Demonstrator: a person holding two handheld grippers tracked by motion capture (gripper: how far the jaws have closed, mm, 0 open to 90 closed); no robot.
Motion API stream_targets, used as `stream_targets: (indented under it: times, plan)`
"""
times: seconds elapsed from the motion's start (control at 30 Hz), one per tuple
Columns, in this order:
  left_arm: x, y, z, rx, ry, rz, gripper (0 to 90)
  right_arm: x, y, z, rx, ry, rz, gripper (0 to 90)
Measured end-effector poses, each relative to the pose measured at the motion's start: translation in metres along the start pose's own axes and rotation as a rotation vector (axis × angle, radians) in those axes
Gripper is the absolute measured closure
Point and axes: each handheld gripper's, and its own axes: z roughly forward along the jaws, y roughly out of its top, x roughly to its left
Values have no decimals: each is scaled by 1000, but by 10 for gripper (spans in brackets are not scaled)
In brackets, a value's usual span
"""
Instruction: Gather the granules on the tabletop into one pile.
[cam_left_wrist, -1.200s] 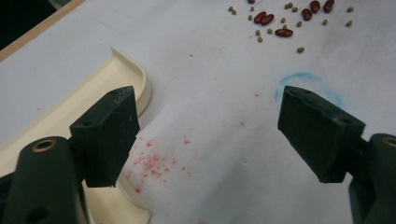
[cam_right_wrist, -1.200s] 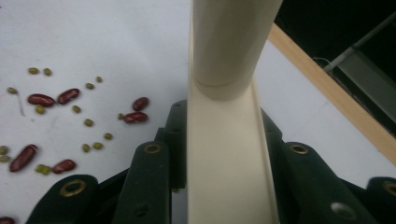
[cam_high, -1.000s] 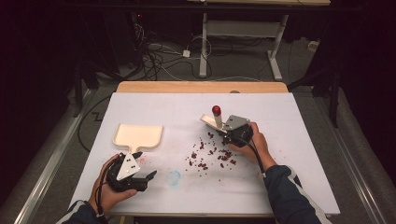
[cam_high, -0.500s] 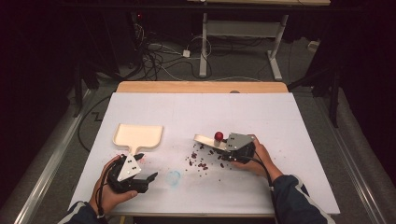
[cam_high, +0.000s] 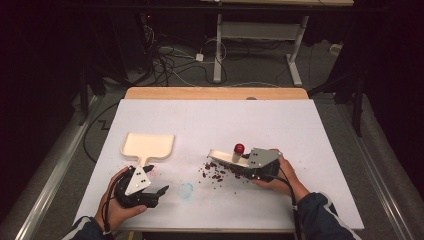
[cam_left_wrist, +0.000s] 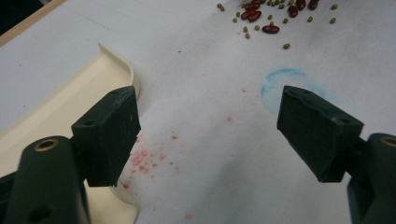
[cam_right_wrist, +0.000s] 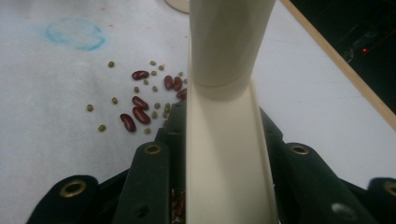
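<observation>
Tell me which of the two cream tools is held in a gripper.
The cream brush at the right, clamped by its handle in the right gripper over the spilled beans. The cream dustpan lies free on the table beside the open left gripper.

Left tongs (cam_high: 161, 190): 2 black blocky jaws, brass-ringed screw holes, grey 3-cornered top plate, black trailing cable. Right tongs (cam_high: 239, 170): same black build, grey perforated plate. Dark sleeves, light cuff trim.
</observation>
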Motion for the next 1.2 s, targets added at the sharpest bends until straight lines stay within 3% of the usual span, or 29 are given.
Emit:
stream_targets:
  times: [0.1, 0.27, 0.33, 0.43, 0.53, 0.63, 0.67, 0.73, 0.8, 0.87, 0.9, 1.0, 1.03, 1.07, 1.2]
  plan:
    - [0, 0, 0, 1, 1, 0, 206, -2, 1, -4, -5, -19, 3, 674]
    - [0, 0, 1, 3, 0, -3, 206, -14, 4, -12, -34, -79, 62, 674]
    - [0, 1, 1, 5, -2, -1, 206, -16, 5, -11, -32, -87, 65, 674]
    - [1, 2, 2, 3, -1, -9, 206, -25, 9, 1, -24, -110, 77, 675]
    - [3, 1, 3, 1, -1, -24, 206, -36, 14, 30, -2, -130, 68, 675]
    - [4, 0, 4, 13, -14, -38, 206, -38, 14, 43, 11, -121, 66, 674]
    - [4, 0, 5, 7, -9, -34, 206, -38, 16, 56, 26, -112, 50, 675]
    - [4, 0, 4, 5, 1, -29, 206, -37, 19, 63, 20, -93, 40, 675]
    - [3, 0, 2, -2, 10, -34, 206, -34, 21, 66, 20, -83, 32, 674]
    - [3, -1, 1, -1, 16, -34, 207, -25, 23, 69, 17, -27, 1, 673]
    - [3, -2, 0, -1, 18, -33, 207, -25, 23, 69, 17, -27, 1, 673]
    - [3, -2, 0, -1, 17, -33, 207, -17, 22, 63, -2, 4, -22, 673]
    - [3, -2, 0, 0, 17, -32, 207, -12, 19, 57, -24, 48, -36, 671]
    - [2, -2, 0, 10, 9, -38, 207, -12, 19, 57, -24, 48, -36, 671]
    - [0, -2, 1, 17, 8, -9, 206, -2, 15, 43, -28, 113, -75, 669]
